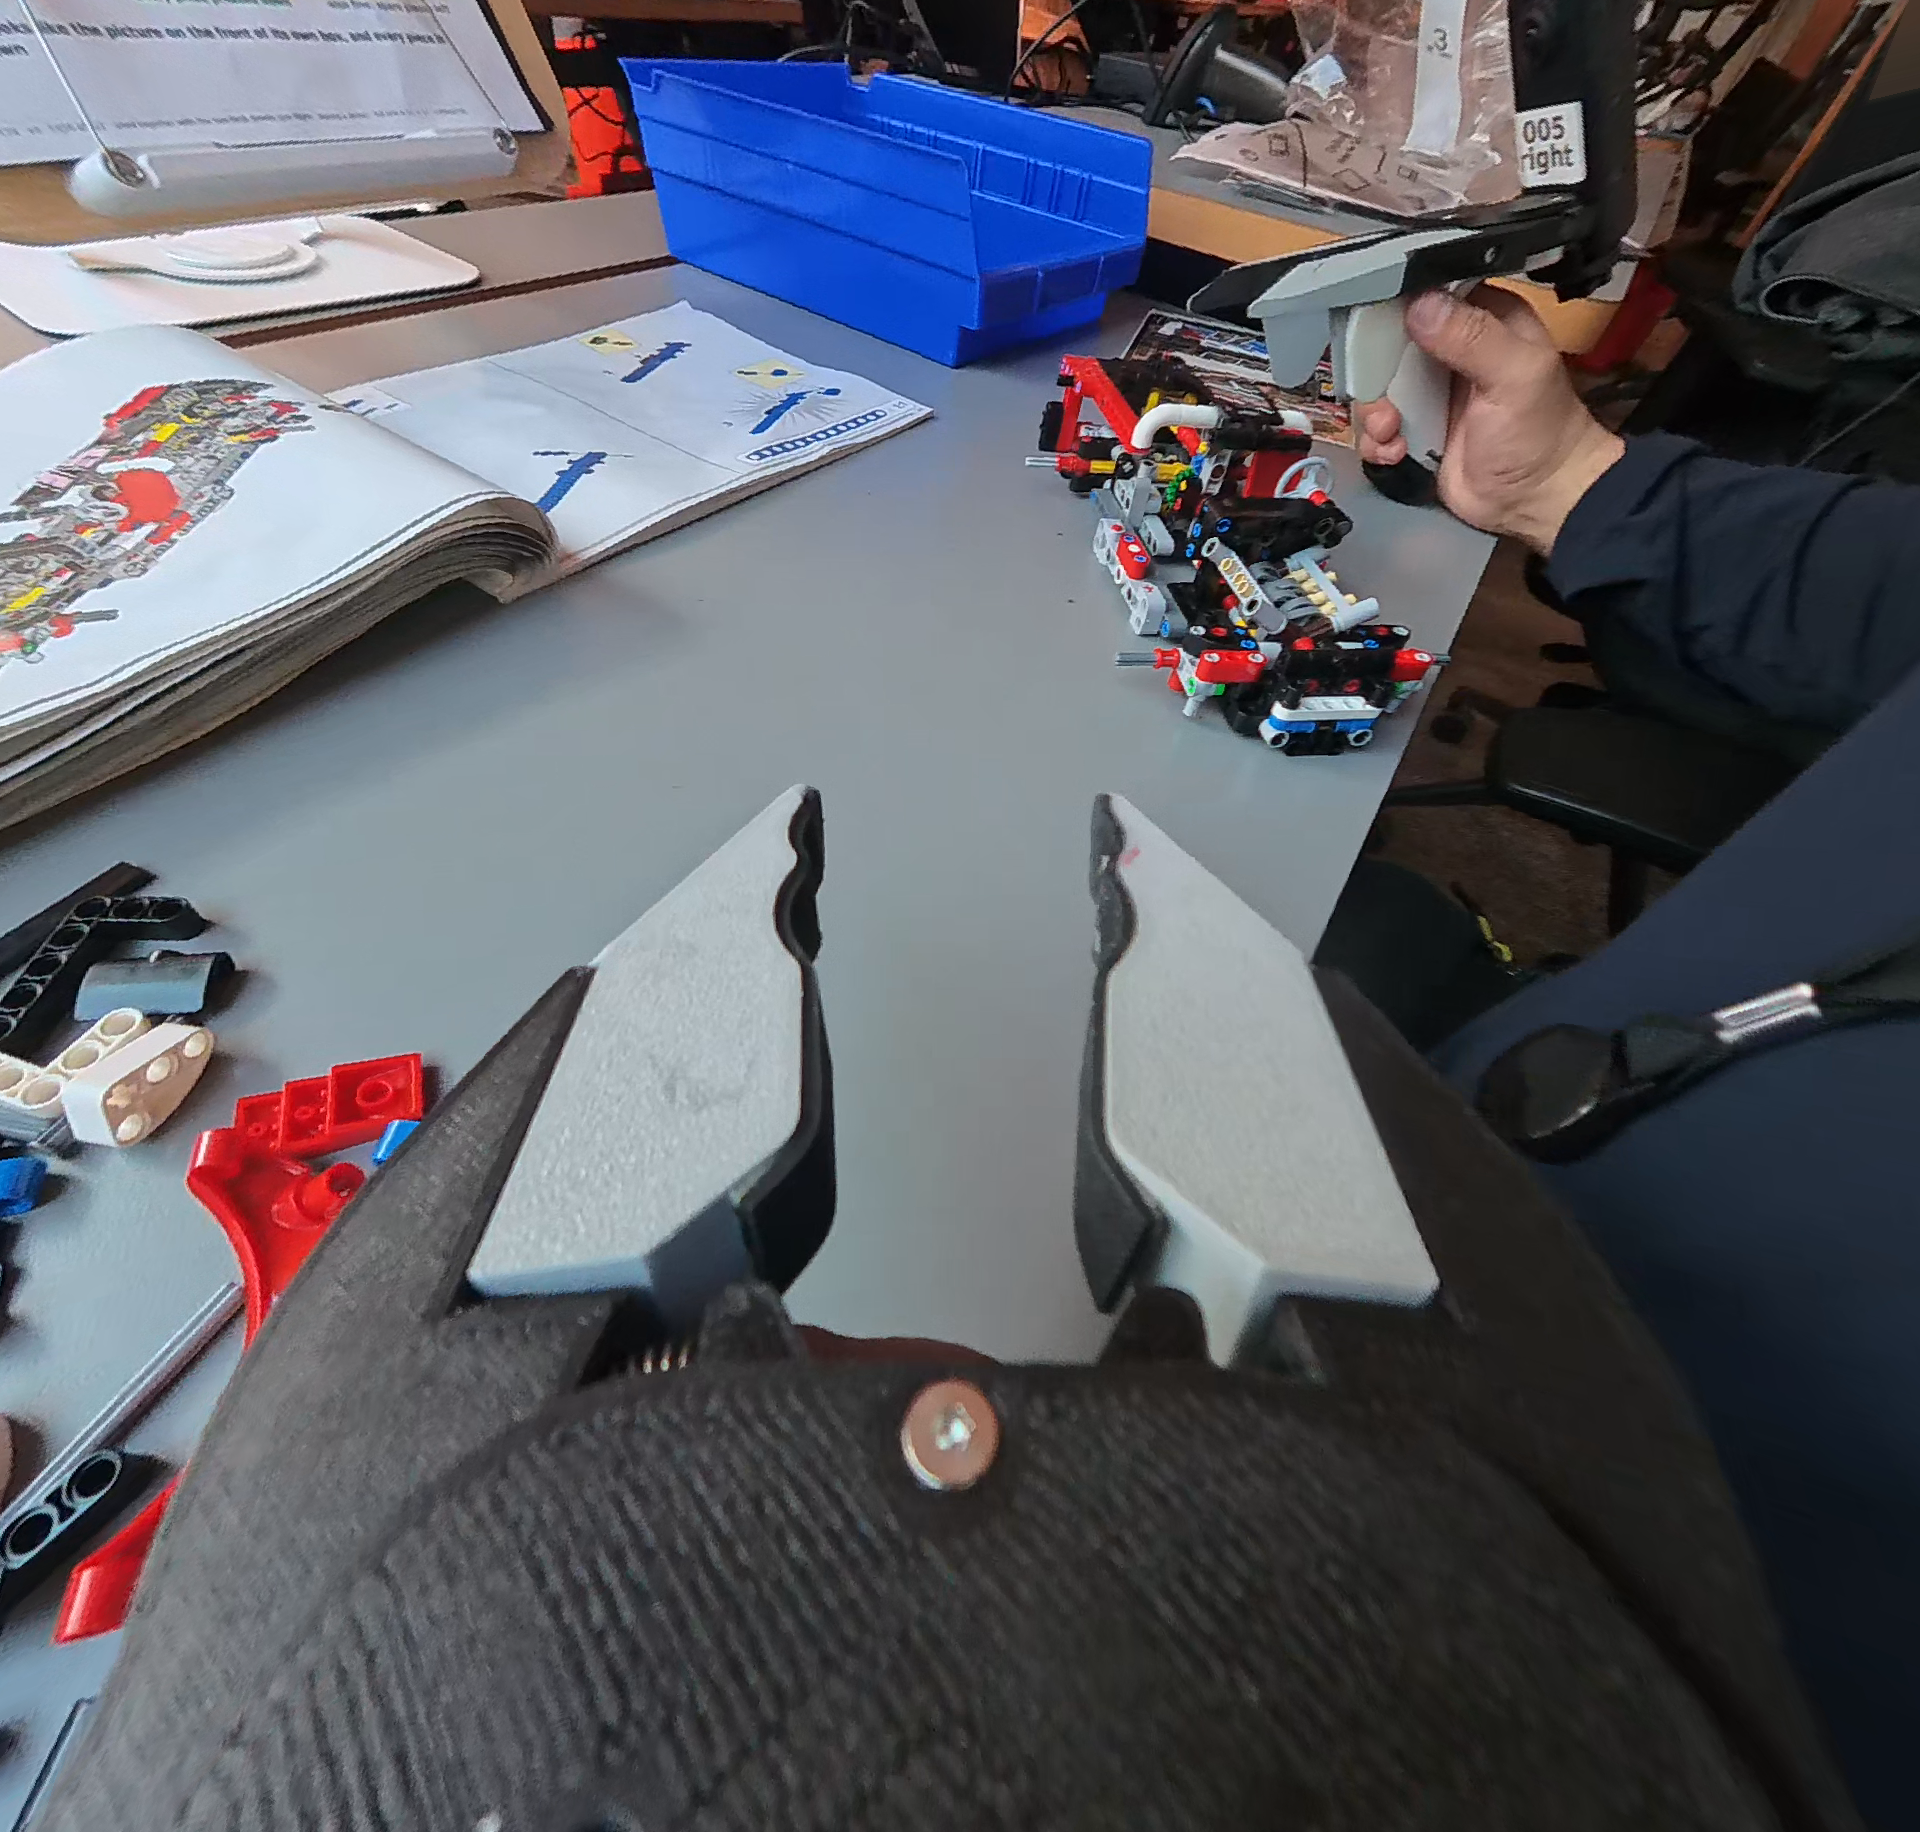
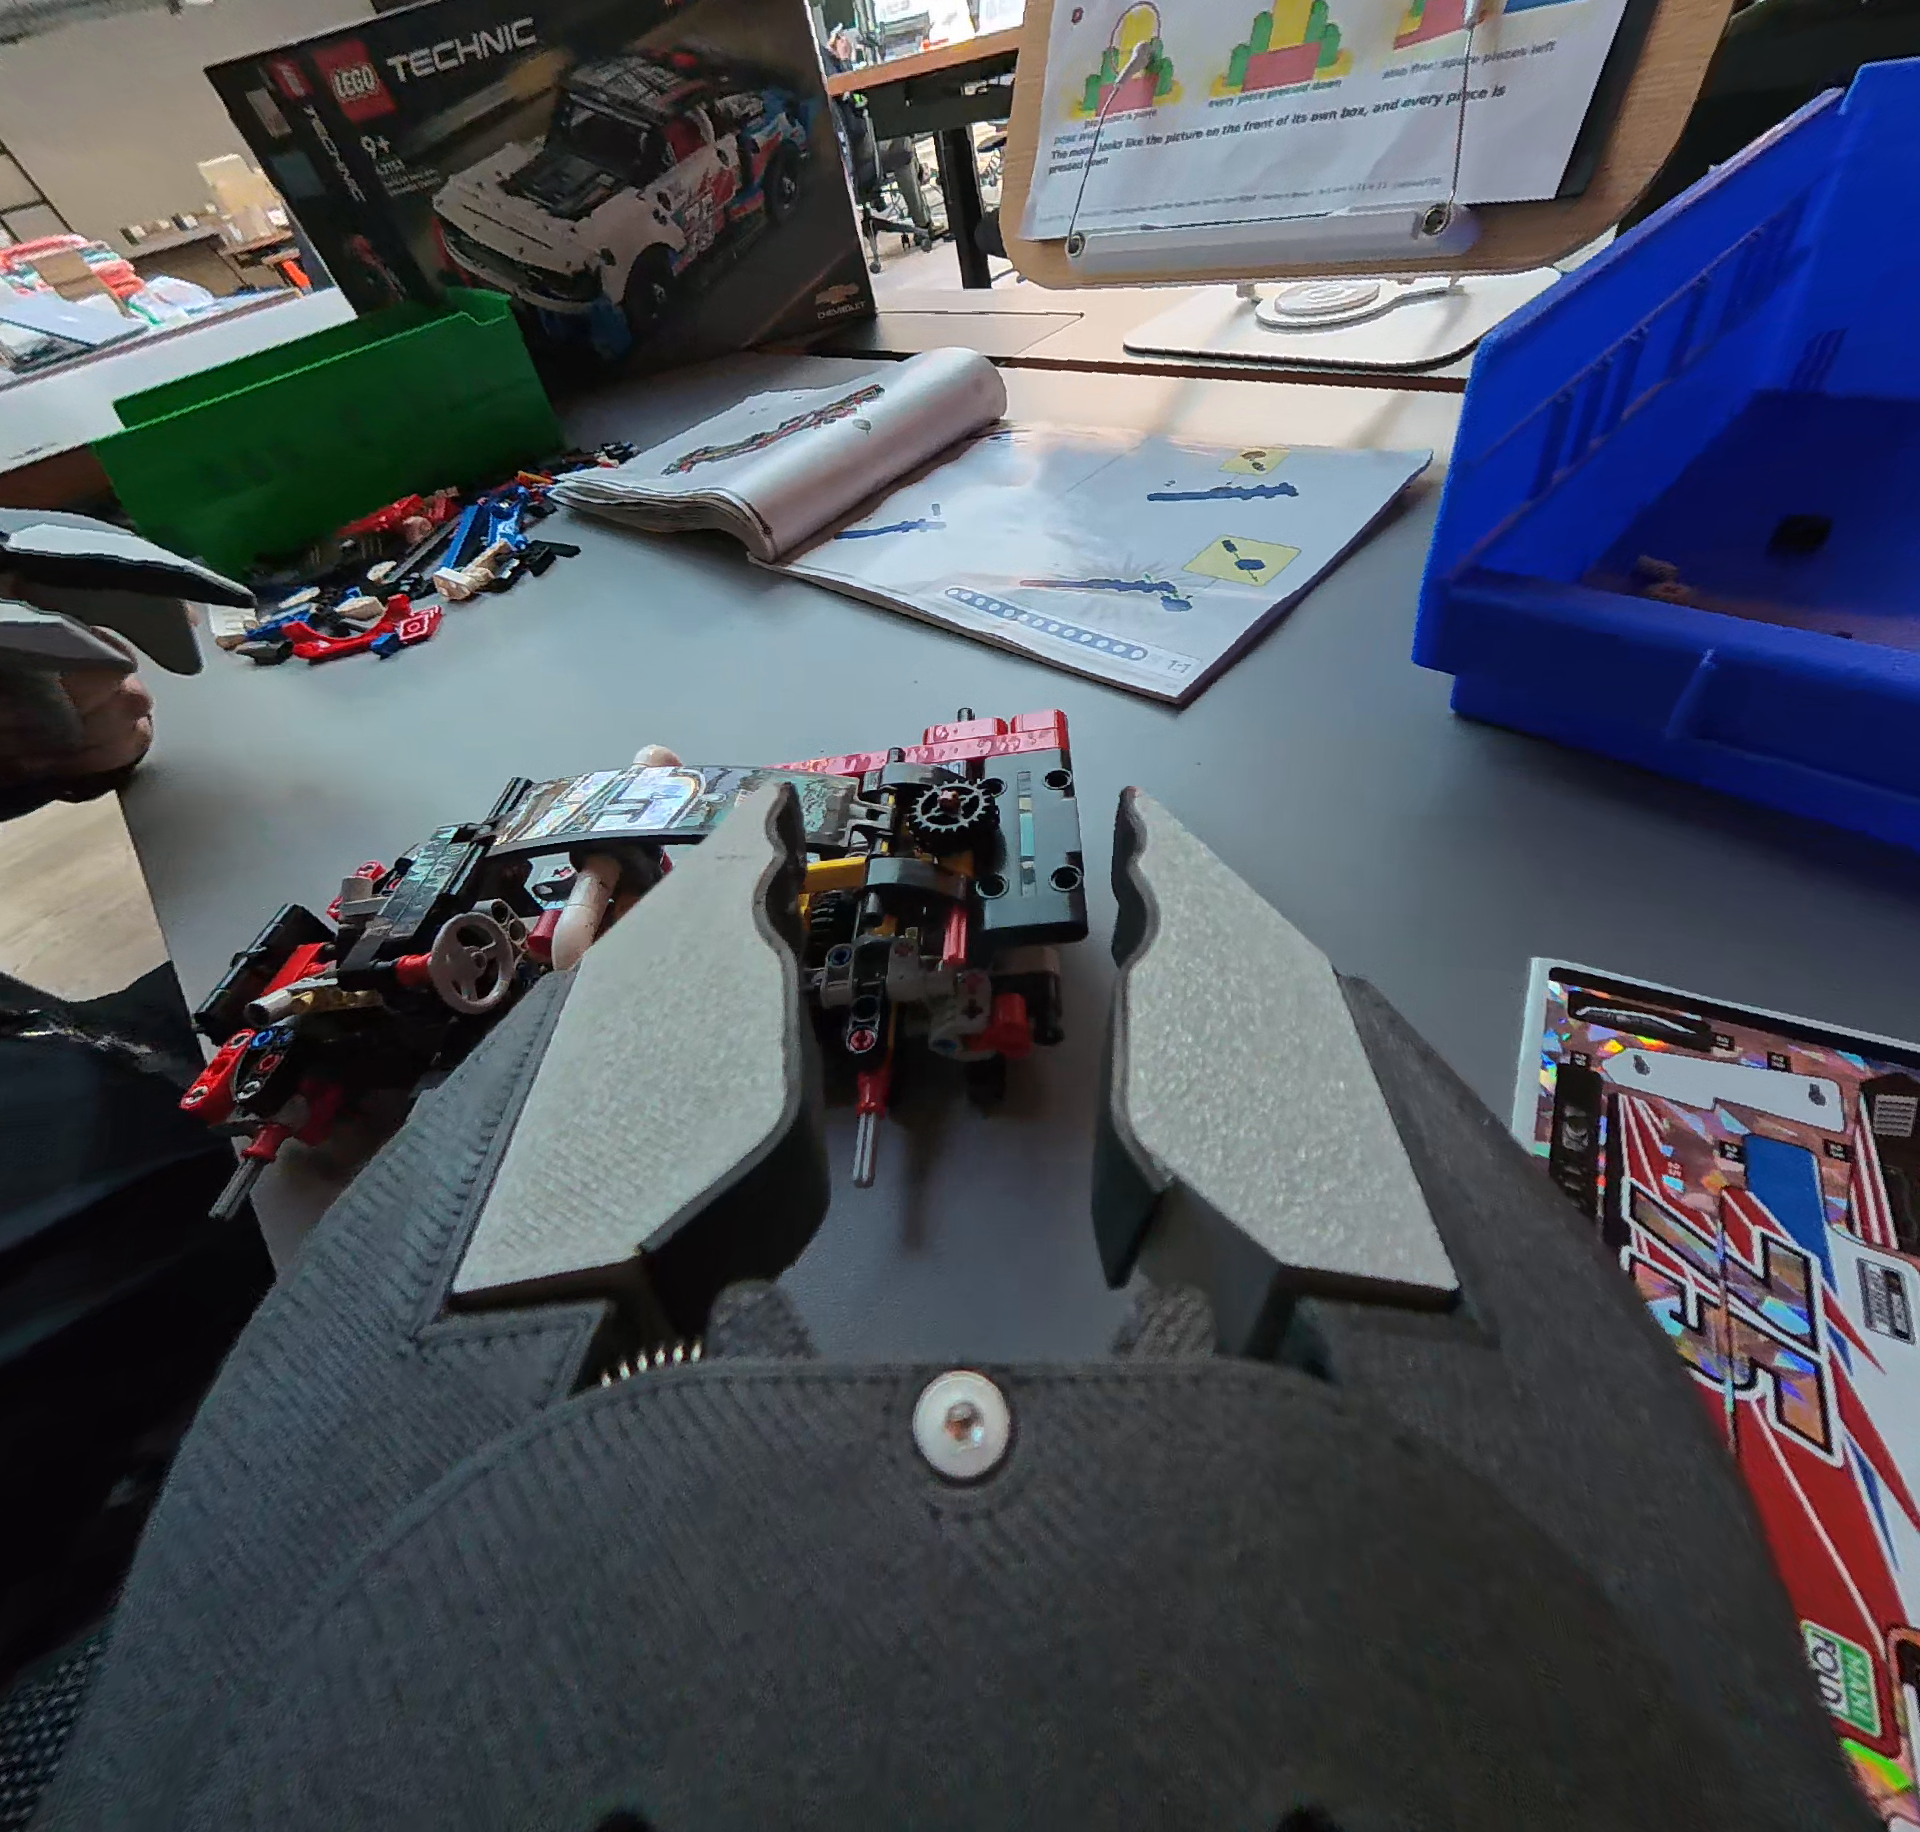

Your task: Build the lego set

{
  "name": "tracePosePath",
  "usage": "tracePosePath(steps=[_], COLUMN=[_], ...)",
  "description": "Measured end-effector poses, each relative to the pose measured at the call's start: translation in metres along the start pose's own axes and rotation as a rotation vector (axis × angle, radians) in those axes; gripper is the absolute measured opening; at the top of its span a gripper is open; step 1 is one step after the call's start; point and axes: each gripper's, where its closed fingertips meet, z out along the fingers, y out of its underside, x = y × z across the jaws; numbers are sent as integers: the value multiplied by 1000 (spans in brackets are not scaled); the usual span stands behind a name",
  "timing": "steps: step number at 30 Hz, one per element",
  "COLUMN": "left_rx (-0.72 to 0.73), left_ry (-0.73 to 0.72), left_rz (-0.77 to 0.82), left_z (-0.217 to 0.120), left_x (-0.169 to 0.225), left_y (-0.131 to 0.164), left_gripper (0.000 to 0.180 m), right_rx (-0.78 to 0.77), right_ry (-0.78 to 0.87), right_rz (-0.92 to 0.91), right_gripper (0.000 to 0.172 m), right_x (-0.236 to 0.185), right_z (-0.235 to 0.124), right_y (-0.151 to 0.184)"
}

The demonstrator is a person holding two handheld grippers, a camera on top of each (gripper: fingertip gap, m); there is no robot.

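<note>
While the left gripper (image 1: pixel 956 806) gapes wide over bare grey table (image 1: pixel 831 639) at mid-frame, the right gripper (image 2: pixel 961 806) hovers, jaws wide, above the half-built brick car chassis (image 2: pixel 935 899) at centre-left.

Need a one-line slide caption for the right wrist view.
Open right claw hovers above a partly built brick car chassis on the grey table, holding nothing.

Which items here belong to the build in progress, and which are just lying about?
In use: part-built model, open instruction booklet, loose bricks, sticker sheet.
Lying about: blue bin, green bin, set box, plastic bag.
</note>
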Motion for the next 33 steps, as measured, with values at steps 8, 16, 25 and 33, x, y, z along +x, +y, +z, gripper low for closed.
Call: tracePosePath(steps=[8, 16, 25, 33], left_rx=[-45, -55, -24, -5], left_ry=[-91, -159, -39, -184], left_rz=[40, 0, 41, -54], left_z=[4, 15, 22, -34], left_x=[-2, 2, 47, 23], left_y=[3, -16, -28, -2], left_gripper=[47, 50, 55, 55], right_rx=[1, 21, 4, 1], right_ry=[2, -26, -77, -78], right_rz=[10, 42, 77, 101], right_gripper=[53, 55, 50, 51], right_x=[0, 0, -5, -3], right_z=[-1, -4, -6, -5], right_y=[1, -2, 2, 2])
